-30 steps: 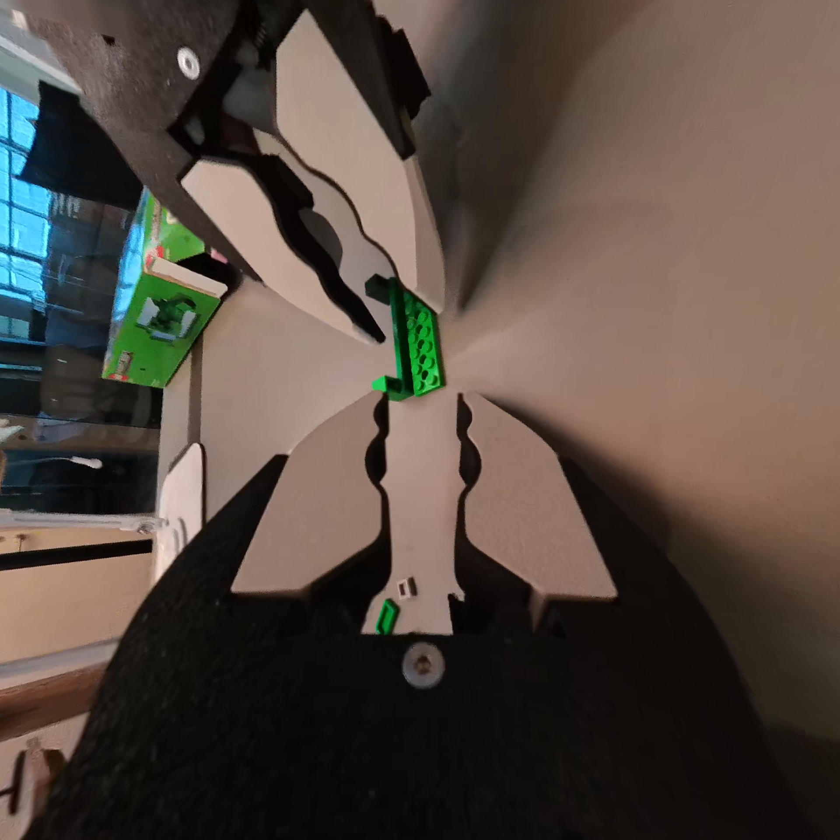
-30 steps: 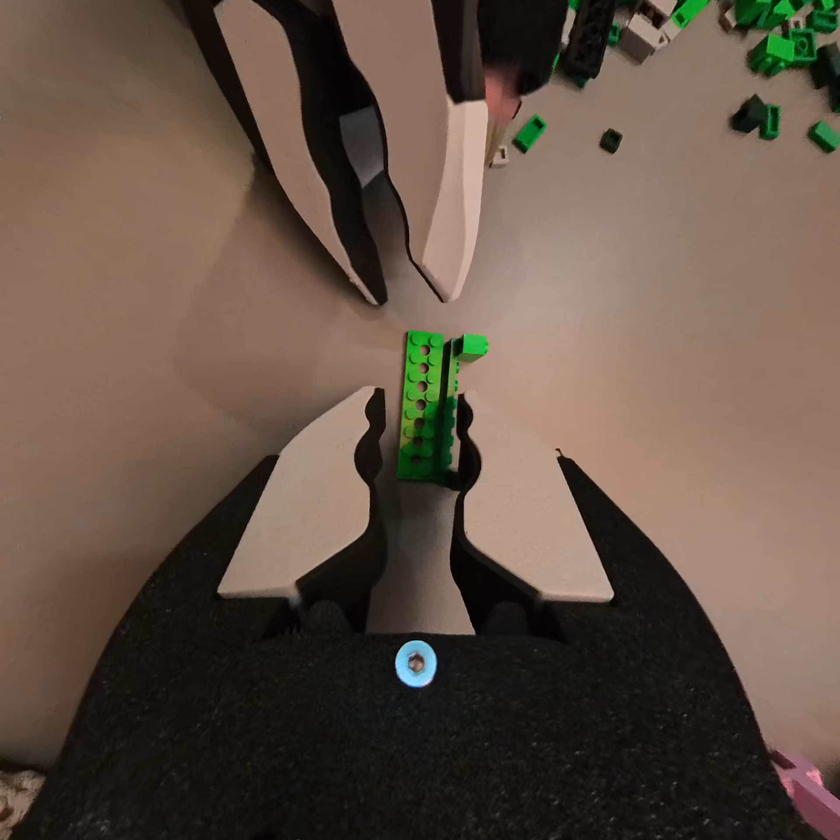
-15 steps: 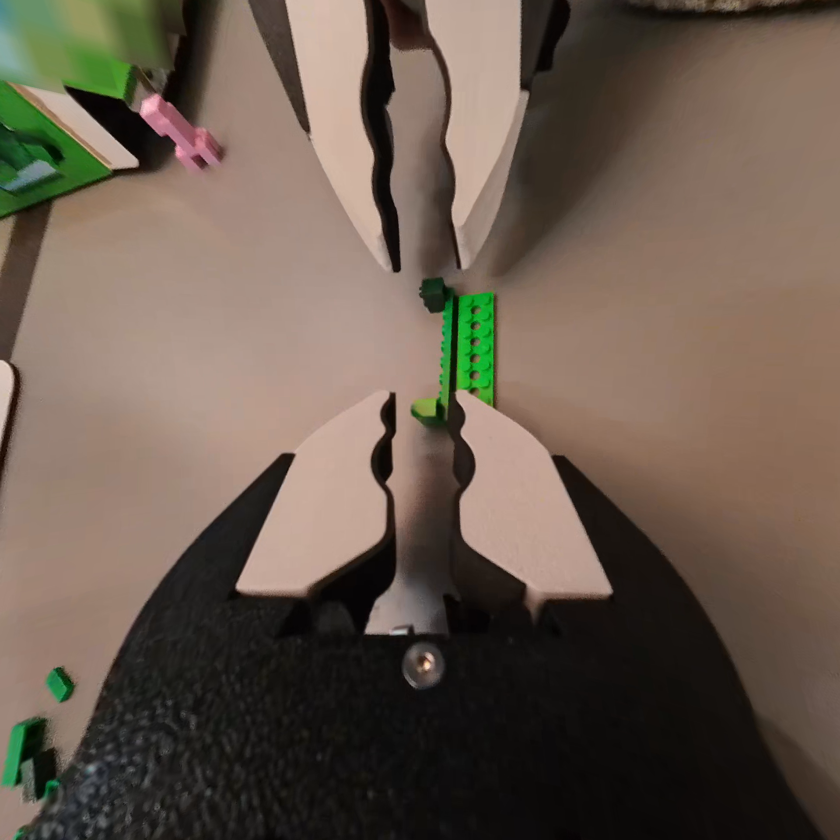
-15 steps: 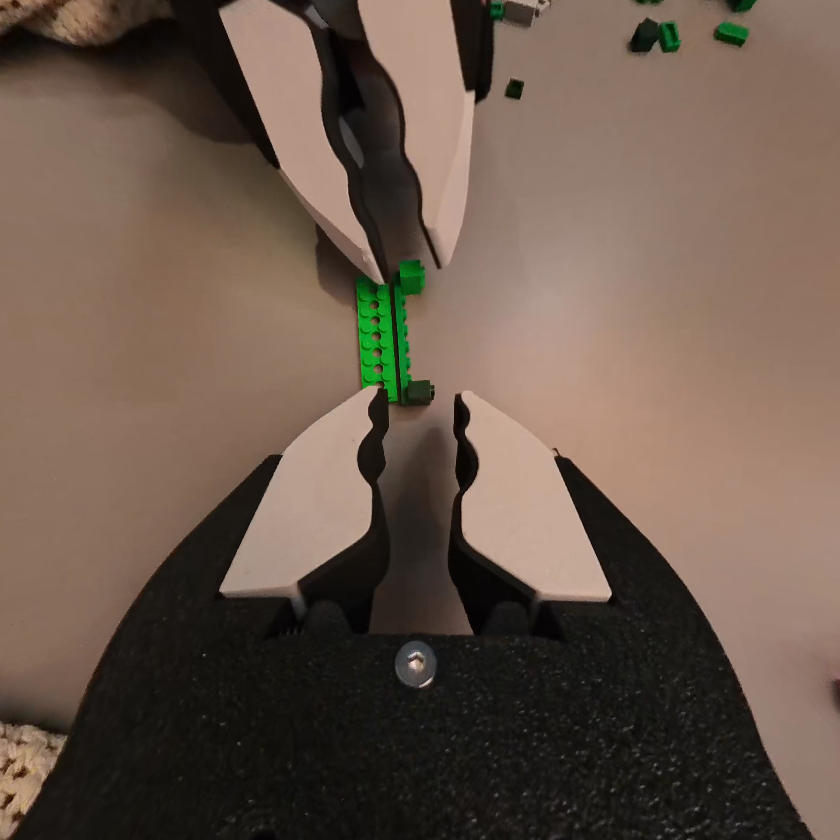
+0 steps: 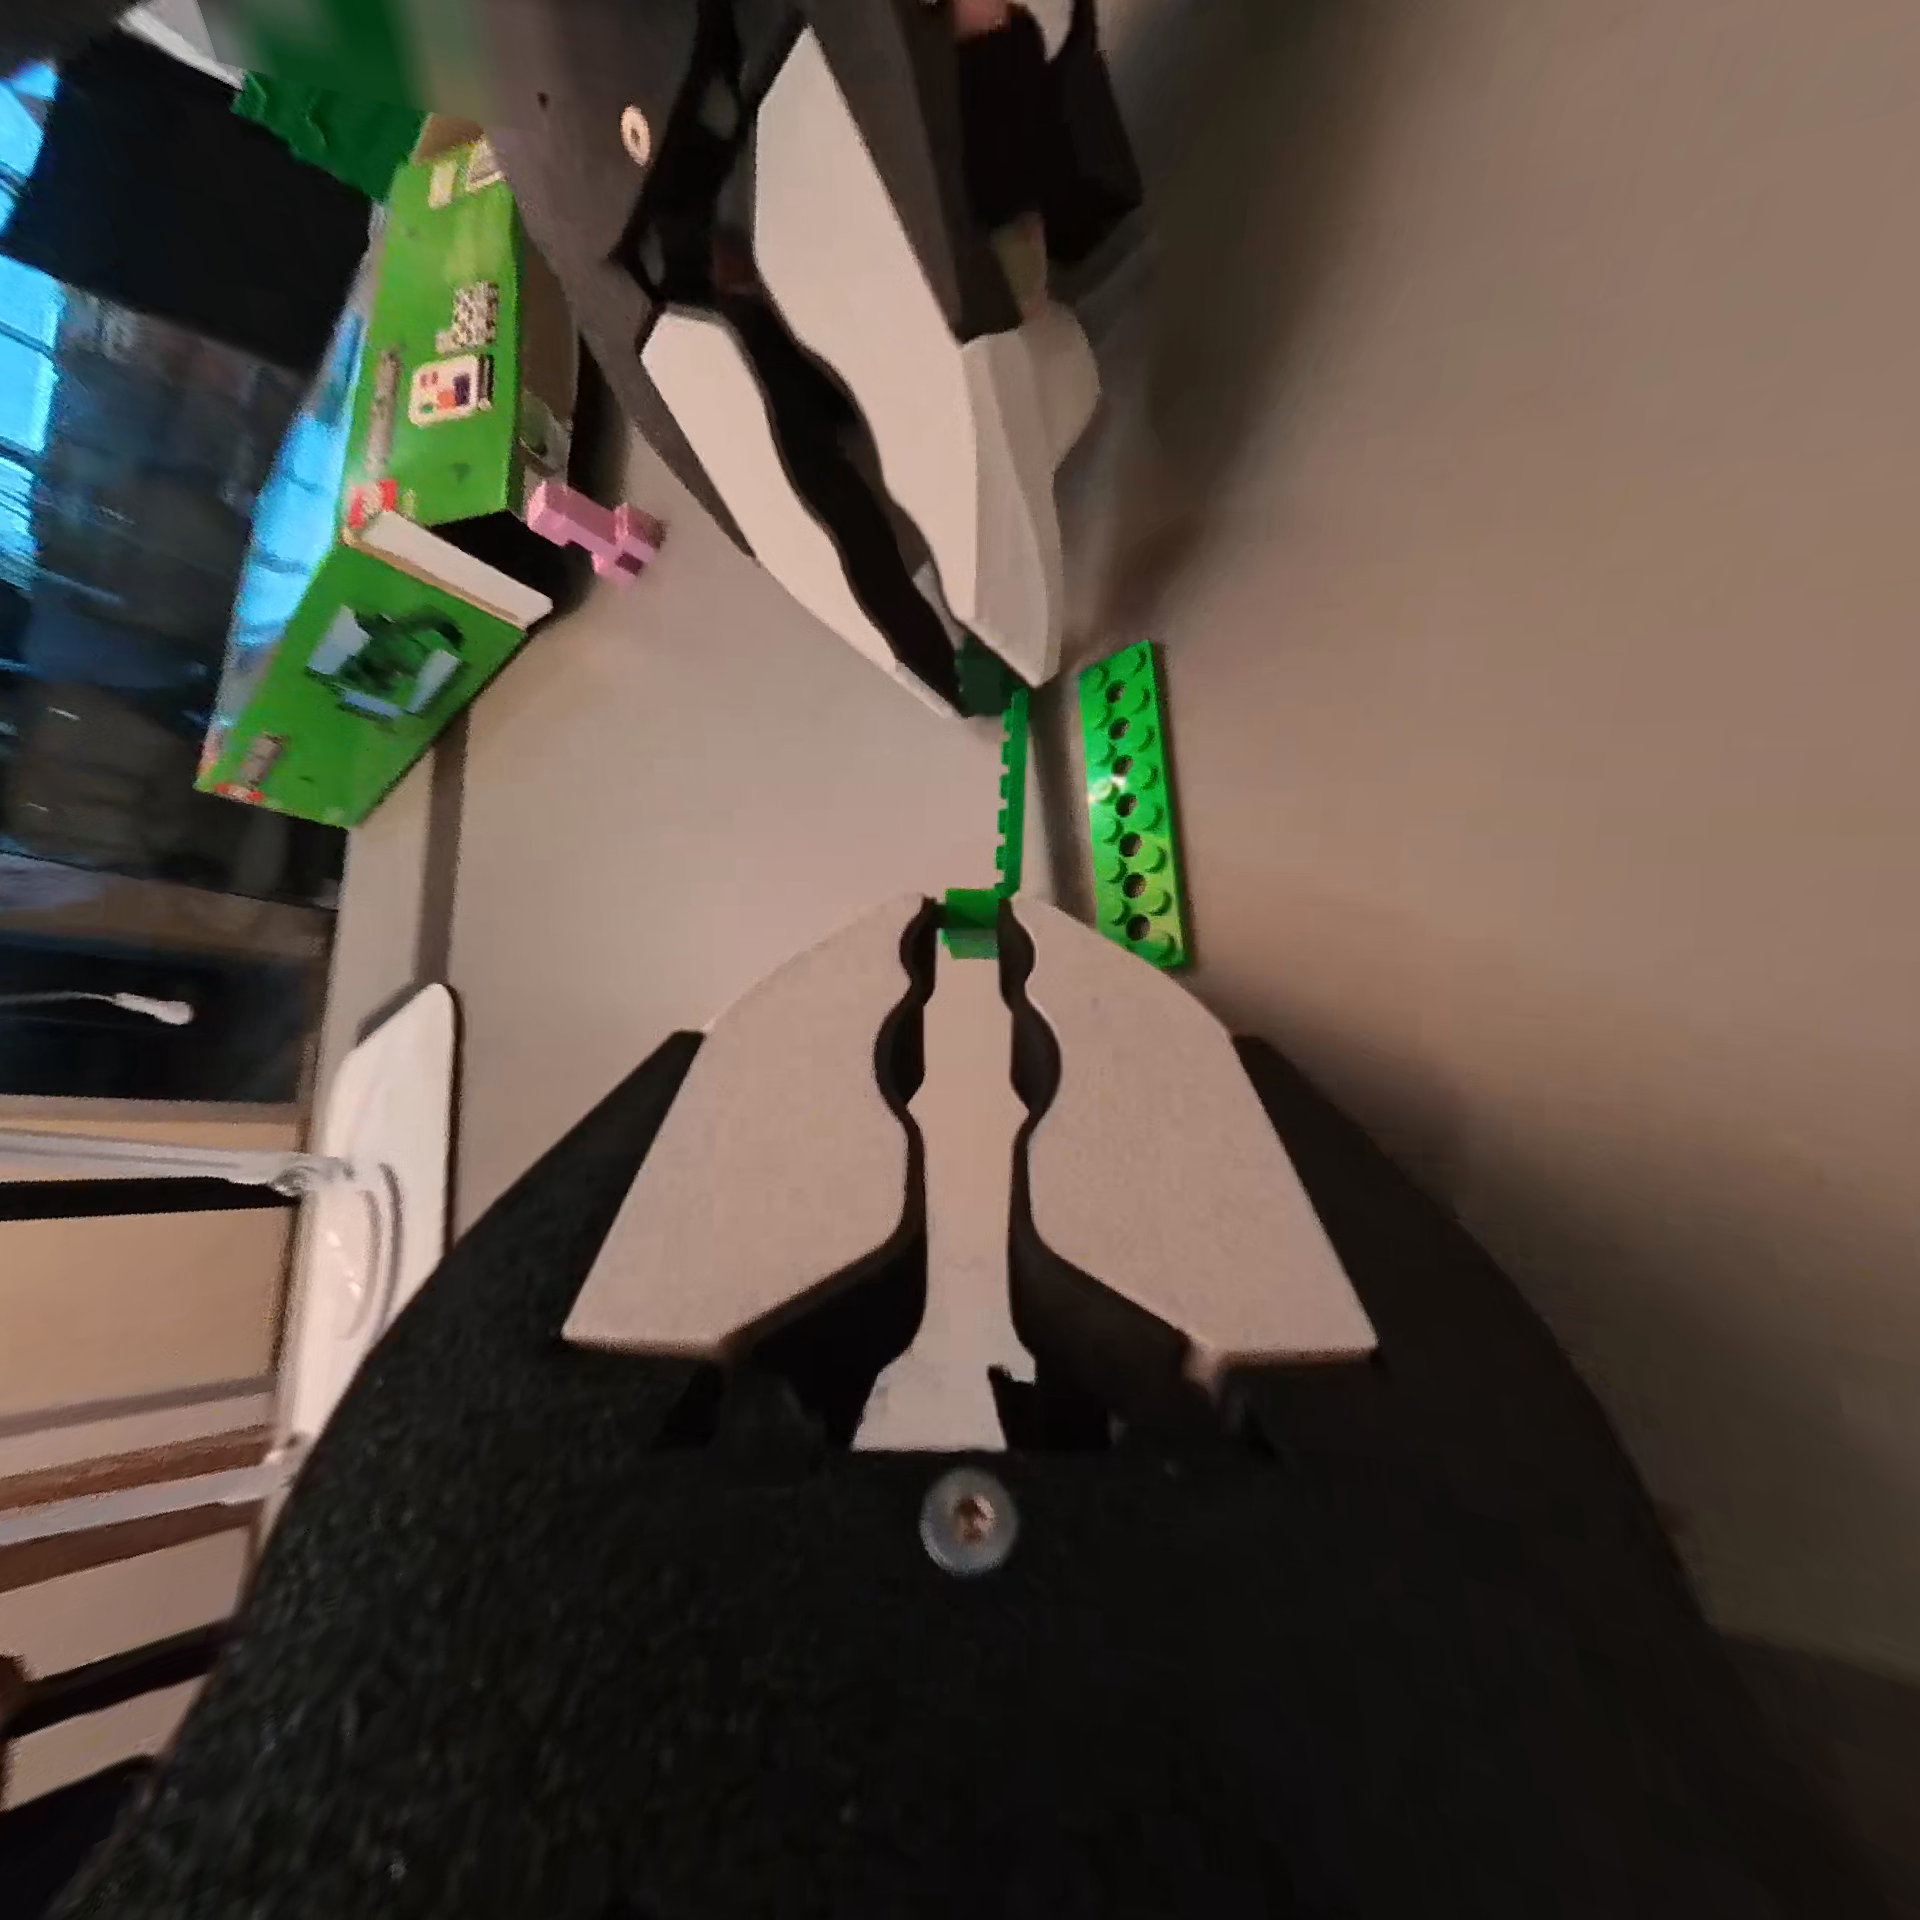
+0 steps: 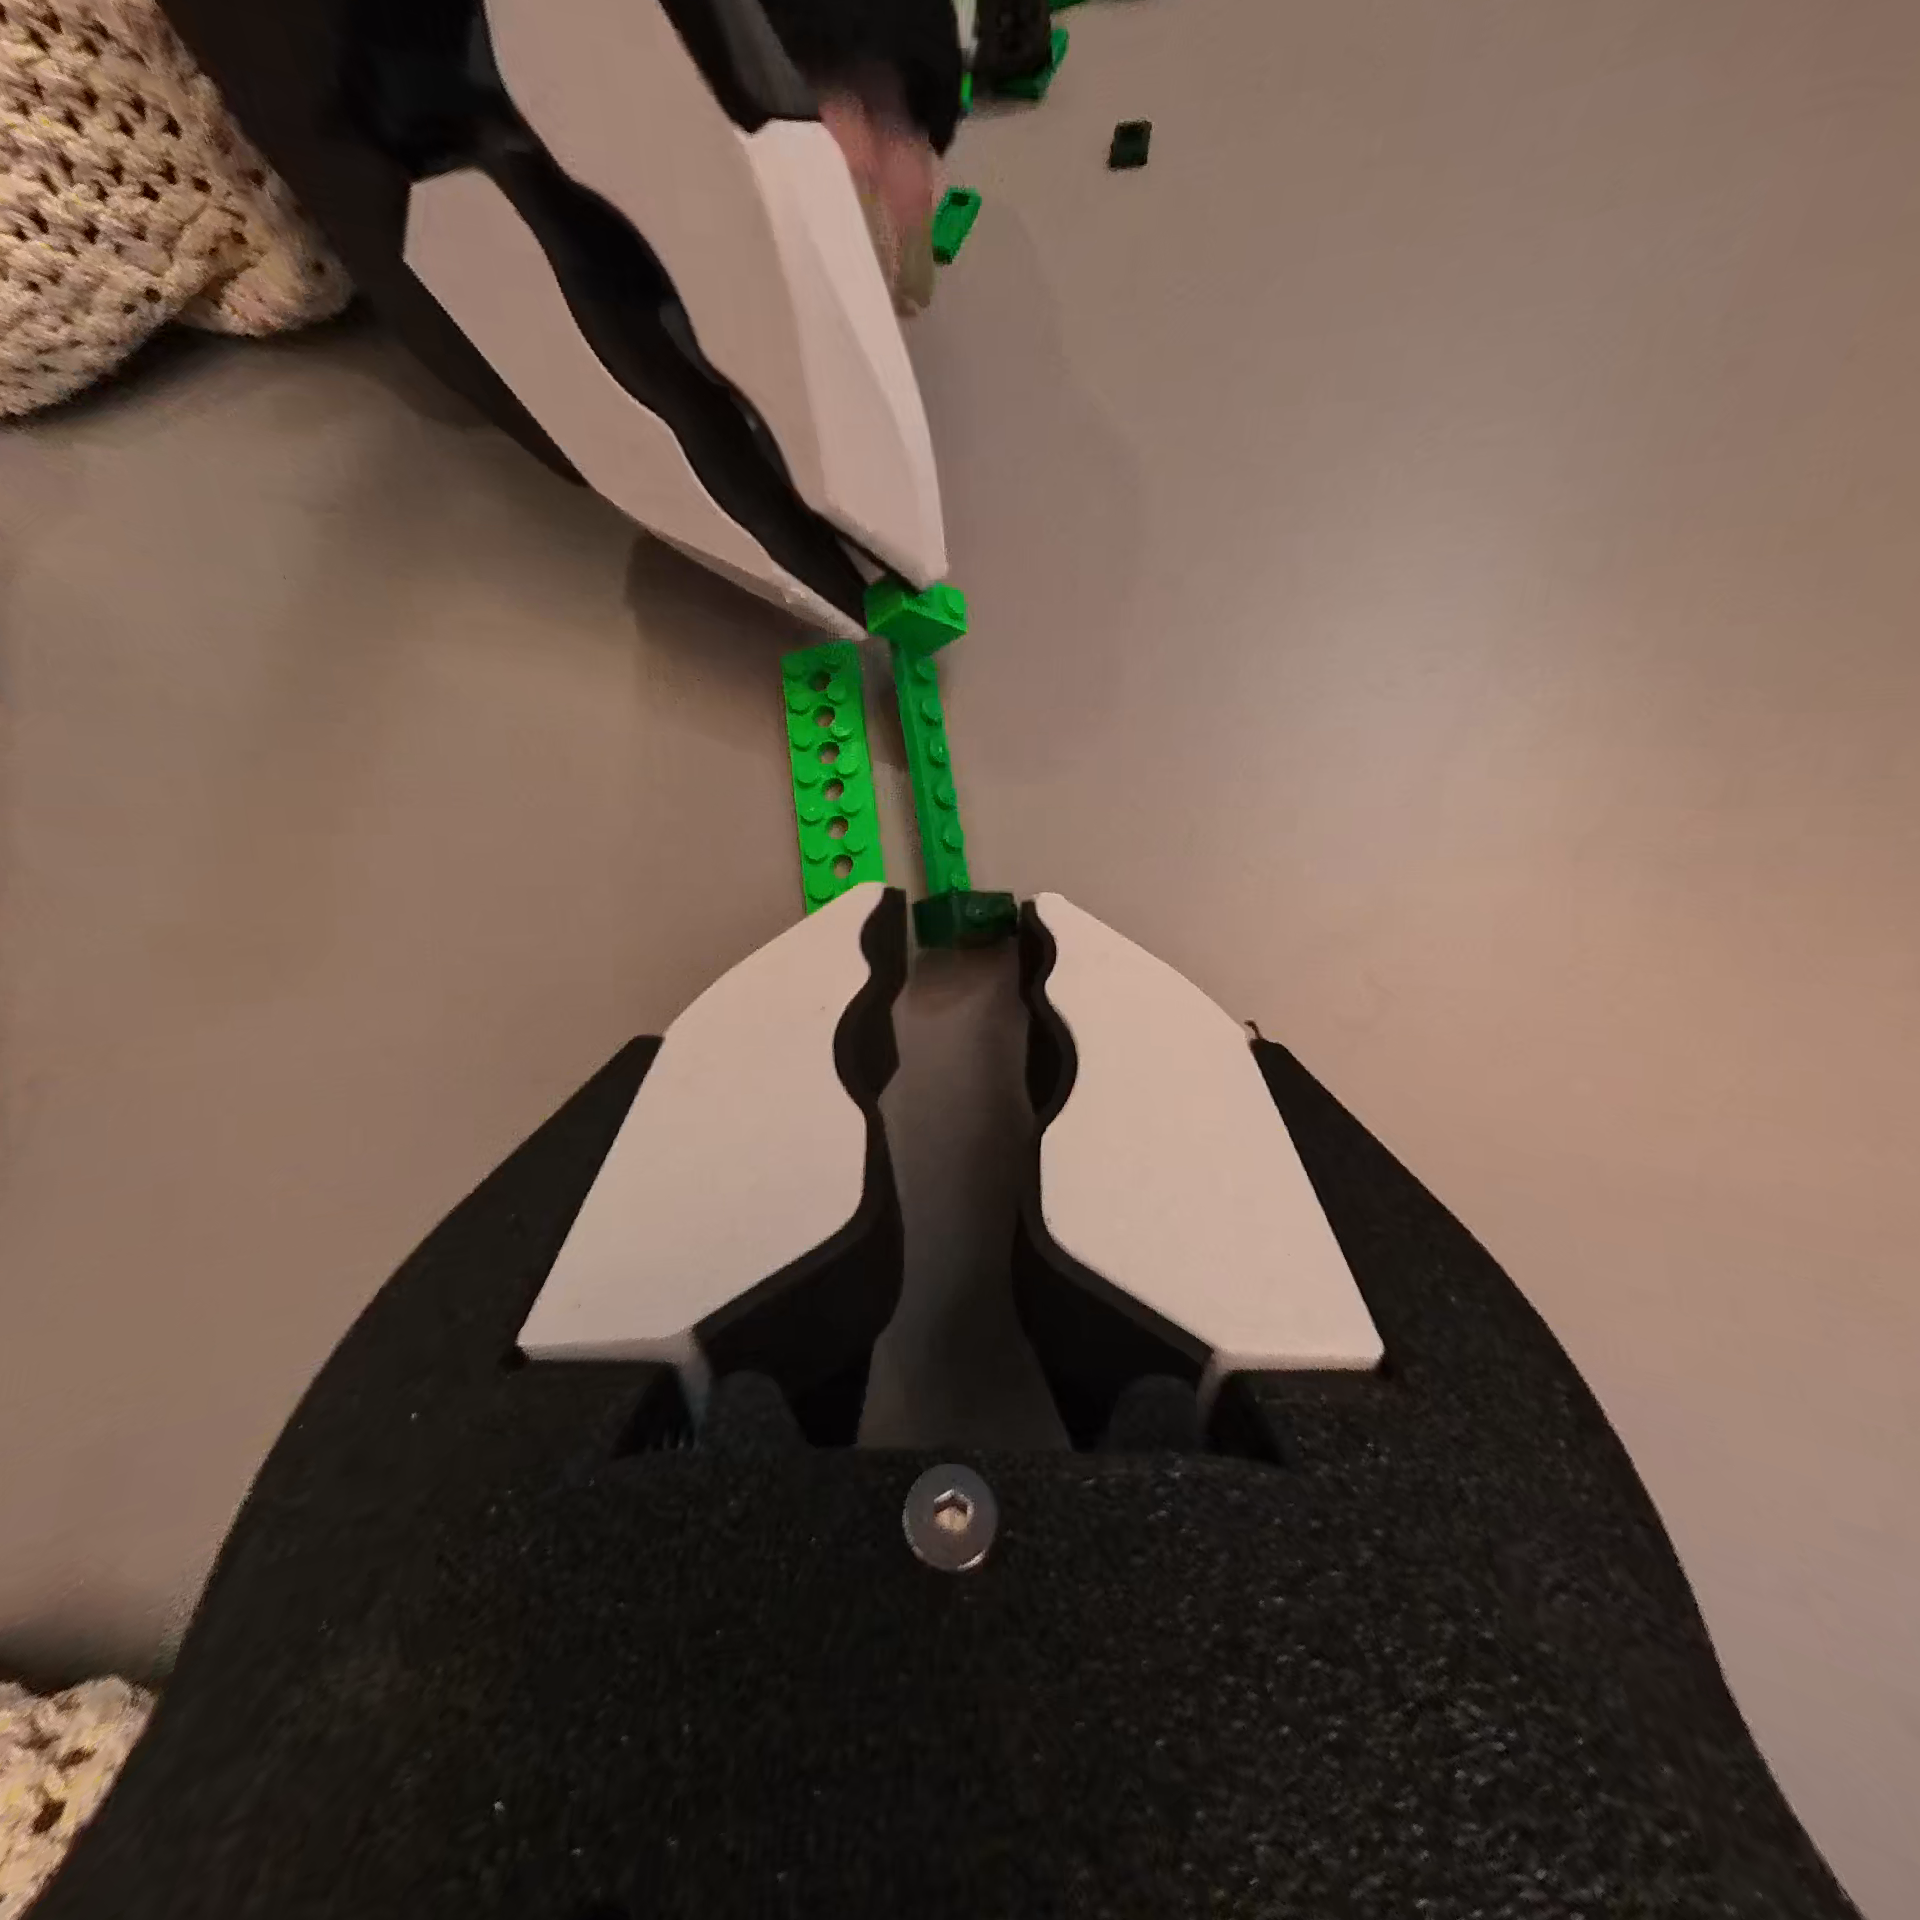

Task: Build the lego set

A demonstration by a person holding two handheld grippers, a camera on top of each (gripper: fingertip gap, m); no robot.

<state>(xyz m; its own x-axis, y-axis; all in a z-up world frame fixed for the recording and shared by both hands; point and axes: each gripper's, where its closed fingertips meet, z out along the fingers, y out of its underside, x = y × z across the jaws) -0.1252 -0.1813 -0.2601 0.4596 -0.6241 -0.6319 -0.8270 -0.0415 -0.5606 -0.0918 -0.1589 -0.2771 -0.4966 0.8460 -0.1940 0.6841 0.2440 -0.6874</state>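
Note:
A narrow green lego strip point(image 6: 935, 769) has a dark green brick point(image 6: 964, 920) on one end and a bright green brick point(image 6: 920, 618) on the other. My right gripper point(image 6: 961, 909) is shut on the dark green brick. My left gripper point(image 5: 966, 914) is shut on the bright green brick point(image 5: 971, 925), so the strip point(image 5: 1013, 800) spans between both grippers. The left gripper point(image 6: 904, 592) reaches in from the top of the right wrist view. A wider green plate with holes point(image 6: 831, 774) lies flat on the table beside the strip, also seen in the left wrist view point(image 5: 1132, 805).
A green lego box point(image 5: 384, 540) and a pink piece point(image 5: 597, 535) sit at the table's far side, with a white plate point(image 5: 400, 1122) and a glass point(image 5: 343, 1247) at its edge. Loose green bricks point(image 6: 956, 218) lie behind the left gripper. A knitted cloth point(image 6: 125, 208) is at the left. The grippers' ends are close to 5 cm from one another.
The narrow strip has come apart from the wide plate, which stays on the table. Both grippers have closed on the strip's end bricks, and the left wrist view has rolled sideways.

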